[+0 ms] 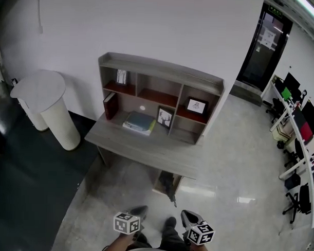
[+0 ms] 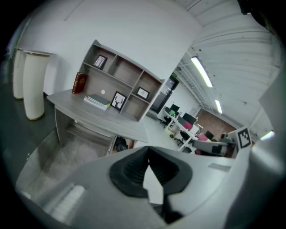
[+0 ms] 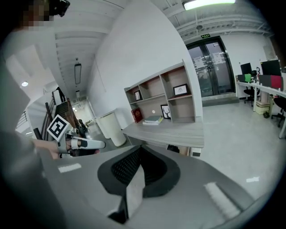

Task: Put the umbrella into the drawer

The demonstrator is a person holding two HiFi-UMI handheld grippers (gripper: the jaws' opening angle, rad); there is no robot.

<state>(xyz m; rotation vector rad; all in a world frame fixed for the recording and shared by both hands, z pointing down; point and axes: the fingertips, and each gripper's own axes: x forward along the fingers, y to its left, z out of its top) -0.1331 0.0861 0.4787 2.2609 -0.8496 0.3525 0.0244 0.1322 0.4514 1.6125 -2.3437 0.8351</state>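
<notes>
L gripper [image 2: 148, 154] jaws pinched tog., nothing btwn; R gripper [image 3: 140, 152] same. Both well apart from desk [image 1: 146, 146]. Dark bundle, prob. the umbrella [image 1: 168, 184], lies in open drawer [image 1: 158, 188] under desk; a strap seems to hang over the front. If closing next: tuck strap in first, then push front squarely w/ closed tips.

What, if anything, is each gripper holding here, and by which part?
Nothing is held. The left gripper and the right gripper both have their jaws shut together with nothing between them, away from the desk.
</notes>
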